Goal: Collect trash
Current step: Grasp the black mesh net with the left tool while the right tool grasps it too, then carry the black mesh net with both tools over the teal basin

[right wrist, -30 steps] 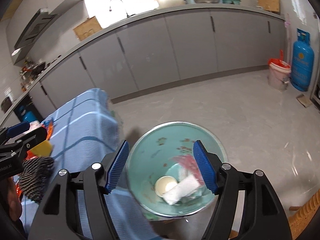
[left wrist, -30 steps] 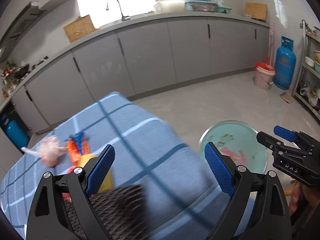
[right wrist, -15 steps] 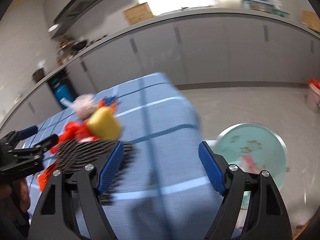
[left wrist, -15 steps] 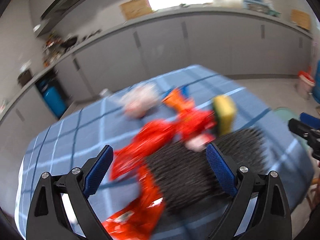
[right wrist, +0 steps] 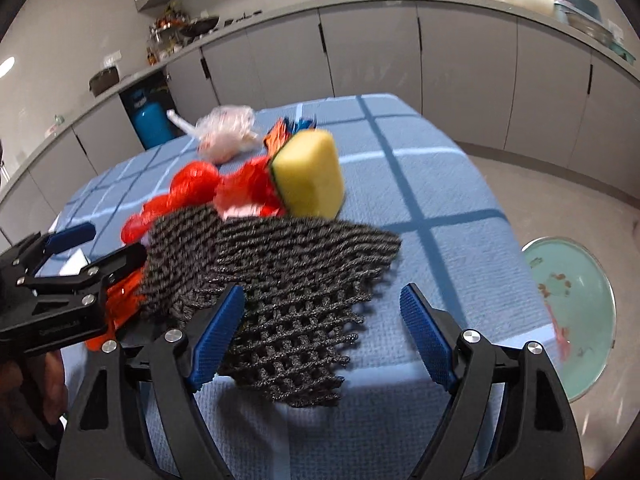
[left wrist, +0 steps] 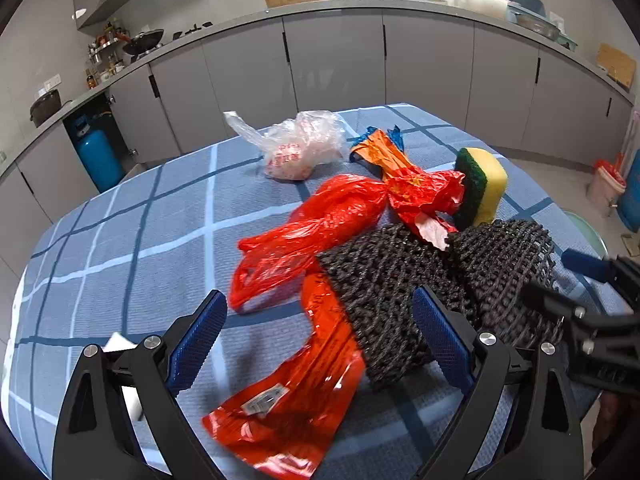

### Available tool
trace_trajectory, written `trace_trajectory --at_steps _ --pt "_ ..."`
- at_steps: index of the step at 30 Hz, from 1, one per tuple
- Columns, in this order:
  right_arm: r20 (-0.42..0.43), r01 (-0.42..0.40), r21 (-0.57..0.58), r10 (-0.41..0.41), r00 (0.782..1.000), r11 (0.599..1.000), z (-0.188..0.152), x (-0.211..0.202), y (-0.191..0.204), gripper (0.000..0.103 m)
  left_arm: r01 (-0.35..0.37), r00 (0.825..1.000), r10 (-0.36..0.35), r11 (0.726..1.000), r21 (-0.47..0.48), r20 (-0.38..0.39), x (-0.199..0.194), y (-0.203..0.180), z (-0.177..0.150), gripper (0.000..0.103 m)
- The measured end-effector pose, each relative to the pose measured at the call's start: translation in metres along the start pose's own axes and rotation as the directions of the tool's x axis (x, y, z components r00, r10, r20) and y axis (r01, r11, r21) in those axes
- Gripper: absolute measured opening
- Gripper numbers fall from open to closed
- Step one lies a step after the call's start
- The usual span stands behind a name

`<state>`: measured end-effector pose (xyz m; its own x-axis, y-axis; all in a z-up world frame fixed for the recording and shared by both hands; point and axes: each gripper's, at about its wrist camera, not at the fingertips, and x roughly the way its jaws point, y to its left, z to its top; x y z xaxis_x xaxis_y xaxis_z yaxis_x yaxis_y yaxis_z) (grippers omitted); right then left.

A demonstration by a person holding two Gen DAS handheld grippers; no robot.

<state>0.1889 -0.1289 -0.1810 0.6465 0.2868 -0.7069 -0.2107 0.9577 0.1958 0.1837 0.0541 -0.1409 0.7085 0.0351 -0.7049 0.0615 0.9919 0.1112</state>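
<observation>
Both grippers gape wide and hold nothing. The red bag (left wrist: 320,224) lies at twelve o'clock from the left gripper (left wrist: 320,340); the black mesh (right wrist: 280,280) (crumpled) sits at eleven o'clock from the right gripper (right wrist: 320,336), whose jaws have just been opening.

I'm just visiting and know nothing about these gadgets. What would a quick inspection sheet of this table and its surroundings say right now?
Surface: table under a blue checked cloth.
Job's things: red plastic bag; red wrapper near the front edge; orange and blue wrapper; crumpled clear bag; teal bin on the floor beside the table.
Clutter: black mesh mat, part hanging over the table edge; yellow and green sponge; something white behind a finger.
Grippers: left gripper open, holding nothing; right gripper open above the mat.
Cables: nothing seen.
Surroundings: grey cabinets, blue gas cylinder, sink tap, cardboard box.
</observation>
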Motion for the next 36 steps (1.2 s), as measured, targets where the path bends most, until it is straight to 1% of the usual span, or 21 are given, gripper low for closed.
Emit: trace_trajectory --at_steps 1,2,3,4,5,6,7,8,9,10,11,12,14,17,23,27,32,36 --pt "-0.008 0.0 -0.001 0.0 1.0 1.0 -0.001 0.002 0.001 0.074 0.004 1.0 -0.004 1.0 0.004 -0.003 0.003 -0.002 0.0 0.092" --pt "-0.018 -0.003 -0.003 0.003 1.0 1.0 -0.002 0.003 0.001 0.068 0.01 1.0 -0.01 1.0 0.008 -0.006 0.004 -0.005 -0.001 0.091" --pt "-0.03 -0.01 -0.004 0.01 1.0 1.0 -0.002 0.005 0.001 0.063 0.02 1.0 -0.02 1.0 0.01 -0.01 0.007 -0.008 -0.001 0.09" --pt "-0.036 -0.011 -0.006 0.011 0.999 1.0 -0.003 0.006 0.0 0.059 0.021 1.0 -0.021 1.0 0.014 -0.014 0.01 -0.01 -0.001 0.086" --pt "-0.047 -0.014 -0.013 0.014 0.999 1.0 -0.004 0.008 0.0 0.046 0.024 0.999 -0.024 1.0 0.018 -0.022 0.012 -0.012 -0.001 0.075" --pt "-0.057 -0.018 -0.02 0.017 0.998 1.0 -0.005 0.009 0.001 0.035 0.051 0.998 -0.051 0.998 0.02 -0.04 0.016 -0.014 -0.001 0.065" --pt "-0.062 -0.021 -0.023 0.02 0.998 1.0 -0.005 0.01 0.001 0.031 0.066 0.997 -0.065 0.998 0.017 -0.05 0.019 -0.016 -0.001 0.06" --pt "-0.071 -0.031 -0.026 0.03 0.997 0.999 -0.007 0.011 0.001 0.025 0.074 0.996 -0.073 0.997 0.02 -0.059 0.021 -0.018 -0.002 0.047" --pt "-0.075 -0.04 -0.026 0.038 0.996 0.999 -0.008 0.012 0.001 0.021 0.074 0.995 -0.072 0.997 0.024 -0.063 0.022 -0.02 -0.003 0.04" --pt "-0.075 -0.044 -0.026 0.042 0.996 0.999 -0.008 0.013 0.001 0.019 0.063 0.997 -0.061 0.997 0.033 -0.054 0.021 -0.021 -0.004 0.037" --pt "-0.074 -0.05 -0.026 0.048 0.996 0.998 -0.01 0.013 0.001 0.015 0.061 0.997 -0.059 0.997 0.037 -0.05 0.02 -0.021 -0.004 0.025" --pt "-0.071 -0.056 -0.027 0.054 0.996 0.998 -0.01 0.012 0.002 0.012 0.066 0.997 -0.065 0.997 0.041 -0.047 0.019 -0.02 -0.003 0.011" --pt "-0.056 -0.062 -0.032 0.06 0.997 0.998 -0.01 0.009 0.003 0.01 0.072 0.996 -0.07 0.997 0.028 -0.048 0.015 -0.016 -0.001 0.01" --pt "-0.012 -0.078 -0.034 0.077 0.997 0.996 -0.007 -0.004 0.004 0.01 0.062 0.998 -0.062 0.998 0.029 -0.021 0.005 -0.012 0.002 0.01" --pt "0.072 -0.096 -0.035 0.098 0.993 0.995 0.003 -0.038 0.006 0.009 0.06 0.996 -0.06 0.998 0.001 0.06 -0.032 0.005 0.015 0.009" --pt "0.116 -0.105 -0.036 0.109 0.987 0.994 0.007 -0.058 0.006 0.009 0.05 0.99 -0.049 0.999 -0.009 0.133 -0.061 0.012 0.027 0.009" --pt "0.175 -0.097 -0.028 0.101 0.979 0.995 0.015 -0.079 -0.003 0.009 0.028 0.979 -0.026 1.0 -0.012 0.2 -0.083 0.01 0.04 0.009" --pt "0.206 -0.076 -0.001 0.075 0.976 0.997 0.018 -0.09 -0.019 0.009 0.042 0.973 -0.044 0.999 0.014 0.226 -0.09 -0.005 0.05 0.009"
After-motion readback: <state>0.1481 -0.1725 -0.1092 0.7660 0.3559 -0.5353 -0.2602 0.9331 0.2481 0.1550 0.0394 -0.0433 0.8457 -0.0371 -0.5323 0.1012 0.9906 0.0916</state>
